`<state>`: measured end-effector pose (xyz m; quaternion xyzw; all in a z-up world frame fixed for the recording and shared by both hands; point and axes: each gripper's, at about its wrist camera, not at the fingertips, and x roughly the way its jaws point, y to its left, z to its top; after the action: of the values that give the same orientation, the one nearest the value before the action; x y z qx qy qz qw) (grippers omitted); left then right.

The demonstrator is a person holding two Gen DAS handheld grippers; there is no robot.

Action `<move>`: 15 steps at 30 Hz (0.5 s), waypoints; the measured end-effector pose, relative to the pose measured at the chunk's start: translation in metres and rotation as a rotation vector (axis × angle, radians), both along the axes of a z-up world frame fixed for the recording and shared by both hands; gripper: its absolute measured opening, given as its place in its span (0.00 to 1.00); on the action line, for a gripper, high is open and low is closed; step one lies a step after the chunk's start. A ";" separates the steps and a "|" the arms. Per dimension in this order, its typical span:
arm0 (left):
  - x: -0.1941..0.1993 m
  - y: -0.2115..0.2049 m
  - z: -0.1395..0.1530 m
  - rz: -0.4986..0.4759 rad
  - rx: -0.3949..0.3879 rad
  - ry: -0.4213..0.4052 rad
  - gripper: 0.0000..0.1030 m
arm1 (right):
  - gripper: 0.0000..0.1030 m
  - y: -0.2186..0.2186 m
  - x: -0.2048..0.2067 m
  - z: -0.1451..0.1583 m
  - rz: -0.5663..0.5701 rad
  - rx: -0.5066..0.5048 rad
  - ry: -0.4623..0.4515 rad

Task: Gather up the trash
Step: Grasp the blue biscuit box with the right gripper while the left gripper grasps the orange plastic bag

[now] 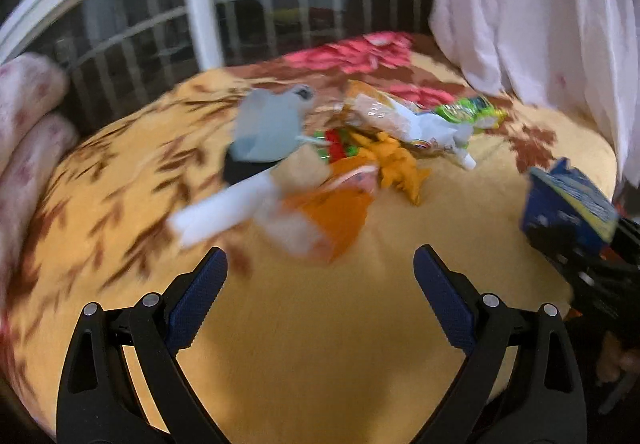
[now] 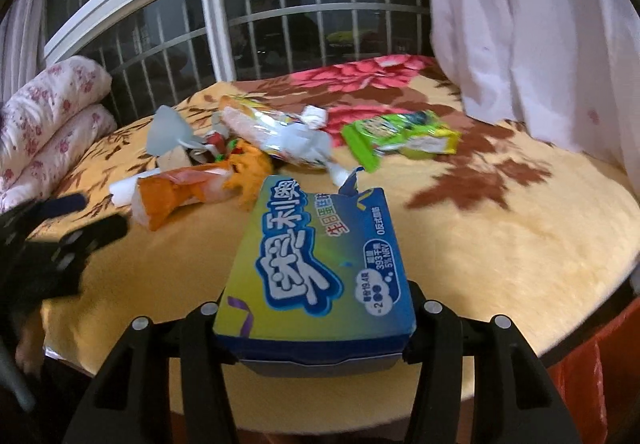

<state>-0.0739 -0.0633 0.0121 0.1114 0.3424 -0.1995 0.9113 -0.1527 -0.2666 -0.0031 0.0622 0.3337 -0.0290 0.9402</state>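
Note:
A pile of trash lies mid-bed on the yellow floral blanket (image 2: 500,236): an orange wrapper (image 2: 180,191) (image 1: 320,211), a pale grey-blue bag (image 2: 164,131) (image 1: 268,123), a white and orange packet (image 2: 276,131) (image 1: 400,115) and a green wrapper (image 2: 400,131) (image 1: 472,111). My right gripper (image 2: 316,308) is shut on a blue and yellow cookie box (image 2: 320,264) (image 1: 568,203), lifted above the blanket at the pile's near right. My left gripper (image 1: 320,256) (image 2: 96,213) stands open and empty just short of the orange wrapper; its view is motion-blurred.
Folded pink-flowered quilts (image 2: 52,111) are stacked at the left end of the bed. A barred window (image 2: 280,15) runs behind it and a white curtain (image 2: 520,23) hangs at the right. Something red (image 2: 580,384) sits below the bed's near right edge.

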 end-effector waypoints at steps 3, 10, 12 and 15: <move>0.029 -0.011 -0.006 -0.044 0.019 0.047 0.89 | 0.51 -0.012 -0.007 -0.005 -0.016 0.019 0.006; 0.061 -0.028 -0.026 -0.013 0.092 0.091 0.46 | 0.52 -0.007 -0.008 -0.007 -0.004 0.008 -0.028; 0.063 -0.025 -0.025 -0.008 0.069 0.097 0.37 | 0.52 -0.006 -0.008 -0.008 -0.005 0.018 -0.031; 0.058 -0.014 -0.016 0.001 0.014 0.112 0.30 | 0.52 -0.007 -0.009 -0.008 -0.009 0.027 -0.034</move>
<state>-0.0159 -0.0776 -0.0041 0.1065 0.3943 -0.2026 0.8900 -0.1615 -0.2734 -0.0109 0.0767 0.3176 -0.0276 0.9447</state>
